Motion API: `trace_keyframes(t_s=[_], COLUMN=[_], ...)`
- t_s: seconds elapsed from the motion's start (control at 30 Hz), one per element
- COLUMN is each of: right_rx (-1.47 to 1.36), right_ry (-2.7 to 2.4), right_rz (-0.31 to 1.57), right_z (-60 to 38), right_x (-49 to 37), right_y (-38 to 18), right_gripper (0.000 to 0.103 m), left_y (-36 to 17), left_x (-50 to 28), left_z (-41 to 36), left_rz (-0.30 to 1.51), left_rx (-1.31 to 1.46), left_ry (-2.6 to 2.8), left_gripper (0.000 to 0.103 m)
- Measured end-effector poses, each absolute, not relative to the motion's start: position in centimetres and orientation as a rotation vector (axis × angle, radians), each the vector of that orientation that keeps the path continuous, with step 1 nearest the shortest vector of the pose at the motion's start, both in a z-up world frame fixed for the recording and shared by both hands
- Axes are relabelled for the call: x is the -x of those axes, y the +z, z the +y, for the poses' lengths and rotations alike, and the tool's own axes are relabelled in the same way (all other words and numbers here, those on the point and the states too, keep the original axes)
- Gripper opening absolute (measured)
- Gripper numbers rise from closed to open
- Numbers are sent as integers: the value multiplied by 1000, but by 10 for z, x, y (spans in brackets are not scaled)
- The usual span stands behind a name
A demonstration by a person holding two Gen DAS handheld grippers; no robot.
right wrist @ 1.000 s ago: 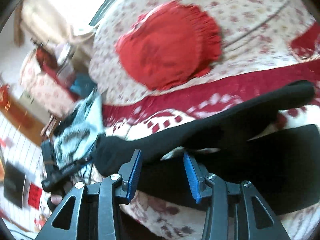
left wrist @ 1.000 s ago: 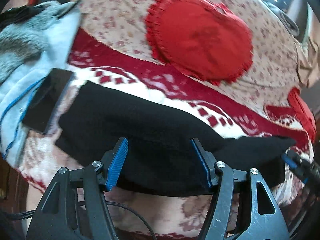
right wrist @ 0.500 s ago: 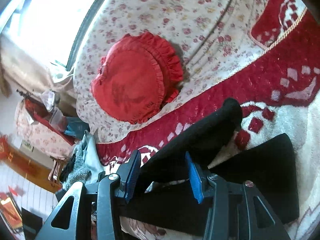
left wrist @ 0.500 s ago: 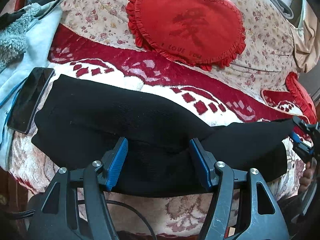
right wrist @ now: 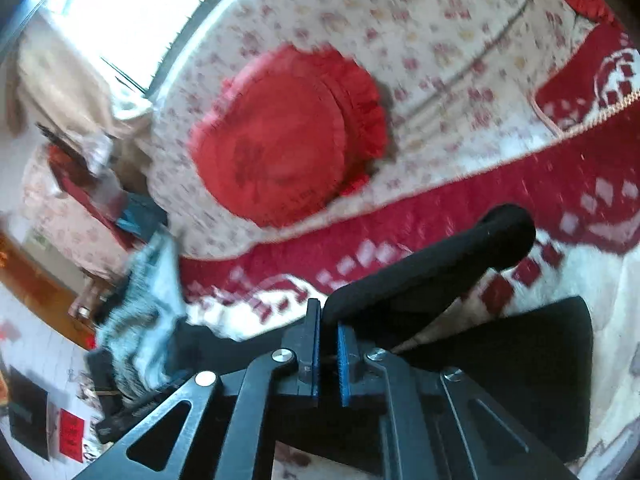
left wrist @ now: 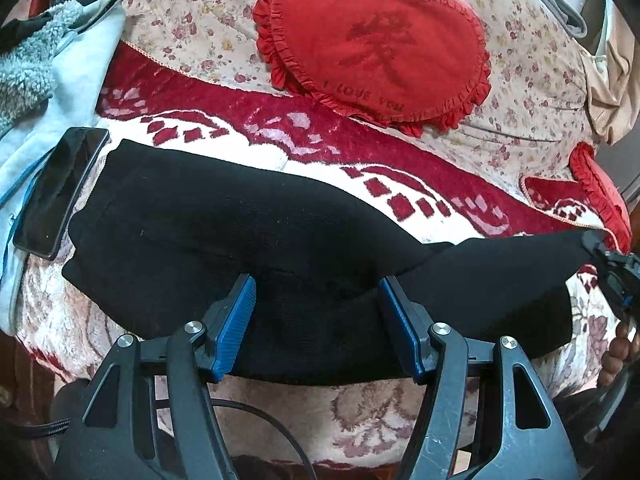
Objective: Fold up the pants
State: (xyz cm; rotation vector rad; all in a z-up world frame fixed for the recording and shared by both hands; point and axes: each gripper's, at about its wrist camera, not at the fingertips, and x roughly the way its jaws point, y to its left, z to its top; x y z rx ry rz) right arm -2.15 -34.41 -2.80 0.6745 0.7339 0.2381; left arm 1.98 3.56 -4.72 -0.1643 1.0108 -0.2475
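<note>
I'm looking at the pants [left wrist: 248, 232] now: matt black knit cloth, soft and thick, with a fine ribbed grain and a speck or two of lint. Under them the blanket [left wrist: 280, 148] reads as plush fleece, fuzzy red and cream pile. My left gripper [left wrist: 316, 320] shows scuffed matt black plastic arms, bright metal screw heads, and blue ribbed rubbery pads [left wrist: 236, 328]. The right gripper [right wrist: 328, 356] has the same finish. The heart cushion [left wrist: 376, 48] is red woven cloth with a frilled edge, slightly faded. The phone [left wrist: 60, 192] is glossy black glass. Beside it the grey garment [left wrist: 28, 64] looks curly and woolly.
</note>
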Motion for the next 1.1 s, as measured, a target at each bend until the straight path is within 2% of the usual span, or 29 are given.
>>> trace_keyframes(t_s=[0.1, 0.23, 0.3, 0.43, 0.5, 0.73, 1.0, 1.1], right_rx=[-563, -476, -455, -479, -514, -423, -389, -375], right_ry=[258, 237, 182, 53, 50, 32, 440, 530], right_rz=[642, 672, 735, 977, 1018, 916, 851, 847], right_z=[-338, -334, -336, -353, -356, -361, -293, -262], right_x=[46, 79, 91, 103, 107, 120, 81, 52], right_y=[2, 8, -12, -89, -98, -42, 7, 10], right_gripper=[5, 4, 4, 4, 5, 8, 12, 25], left_y=[-40, -36, -40, -54, -54, -51, -46, -53], left_x=[-20, -15, -13, -8, -4, -2, -11, -17], left_z=[38, 38, 38, 36, 40, 64, 77, 77], left_rz=[1000, 987, 995, 1033, 1031, 1018, 993, 1006], left_rx=[186, 198, 196, 148, 135, 195, 211, 207], left_ry=[-255, -261, -265, -249, -242, -192, -144, -130], left_gripper=[63, 63, 63, 63, 63, 63, 63, 63])
